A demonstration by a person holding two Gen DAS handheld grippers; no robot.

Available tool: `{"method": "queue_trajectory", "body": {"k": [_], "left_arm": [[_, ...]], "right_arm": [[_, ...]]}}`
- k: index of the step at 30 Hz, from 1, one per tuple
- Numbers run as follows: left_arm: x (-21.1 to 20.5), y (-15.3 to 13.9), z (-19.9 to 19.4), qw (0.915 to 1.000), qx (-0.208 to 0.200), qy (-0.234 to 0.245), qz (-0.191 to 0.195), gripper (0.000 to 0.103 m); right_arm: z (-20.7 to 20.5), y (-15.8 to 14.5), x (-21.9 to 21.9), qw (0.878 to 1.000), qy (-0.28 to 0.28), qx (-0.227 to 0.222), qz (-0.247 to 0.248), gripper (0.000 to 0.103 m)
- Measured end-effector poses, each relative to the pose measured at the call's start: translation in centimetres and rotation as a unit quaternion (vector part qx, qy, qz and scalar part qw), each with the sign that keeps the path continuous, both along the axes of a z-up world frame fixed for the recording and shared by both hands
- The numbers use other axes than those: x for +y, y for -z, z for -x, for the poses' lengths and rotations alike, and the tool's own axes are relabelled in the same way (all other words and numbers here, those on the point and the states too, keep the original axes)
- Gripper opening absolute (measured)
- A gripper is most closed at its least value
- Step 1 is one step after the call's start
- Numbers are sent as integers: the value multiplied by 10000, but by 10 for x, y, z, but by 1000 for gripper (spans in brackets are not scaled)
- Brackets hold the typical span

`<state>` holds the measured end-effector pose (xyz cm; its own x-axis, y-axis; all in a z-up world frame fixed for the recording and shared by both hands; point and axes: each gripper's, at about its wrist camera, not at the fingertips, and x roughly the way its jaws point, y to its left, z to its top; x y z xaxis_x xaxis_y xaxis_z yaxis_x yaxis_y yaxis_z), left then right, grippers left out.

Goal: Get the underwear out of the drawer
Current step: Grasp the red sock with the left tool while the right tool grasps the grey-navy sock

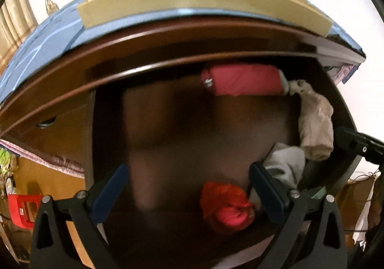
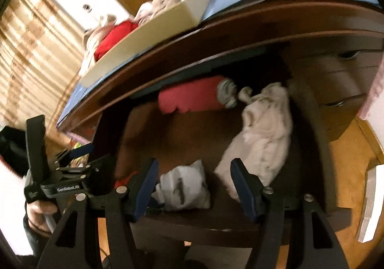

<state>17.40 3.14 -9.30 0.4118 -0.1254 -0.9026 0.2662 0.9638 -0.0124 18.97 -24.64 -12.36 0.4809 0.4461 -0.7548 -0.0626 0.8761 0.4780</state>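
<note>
The dark wooden drawer [image 1: 168, 125] stands pulled open and holds folded underwear. In the left wrist view a pink roll [image 1: 242, 79] lies at the back, a beige piece [image 1: 316, 122] and a grey piece [image 1: 285, 163] at the right, and a red-orange piece [image 1: 225, 206] near the front. My left gripper [image 1: 189, 187] is open and empty above the drawer's front. In the right wrist view my right gripper [image 2: 194, 185] is open and empty over the front edge, with a white-grey piece [image 2: 184, 185] between its fingers and the beige piece [image 2: 264, 134] beyond.
A shallow cardboard box [image 1: 204, 2] with clothes sits on the blue-covered dresser top [image 1: 48, 36]. It also shows in the right wrist view [image 2: 153, 38]. The left gripper body [image 2: 48, 173] is at the right view's left edge. More drawers [image 2: 345, 91] stand at the right.
</note>
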Motion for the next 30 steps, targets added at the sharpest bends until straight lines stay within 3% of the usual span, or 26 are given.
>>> {"method": "queue_trajectory", "body": {"k": [7, 11, 18, 30], "left_arm": [[4, 14, -7, 9978, 658, 16, 60, 102], [0, 19, -7, 9971, 754, 90, -44, 102], [13, 5, -10, 9980, 619, -10, 106, 102], [37, -4, -13, 9976, 562, -197, 350, 102]], "right_arm": [[-24, 15, 25, 9957, -621, 613, -323, 65], [-38, 28, 43, 9874, -970, 1135, -526, 65], [-58, 54, 70, 9736, -1301, 1865, -189, 65], [-64, 81, 110, 9418, -2210, 2391, 836, 65]]}}
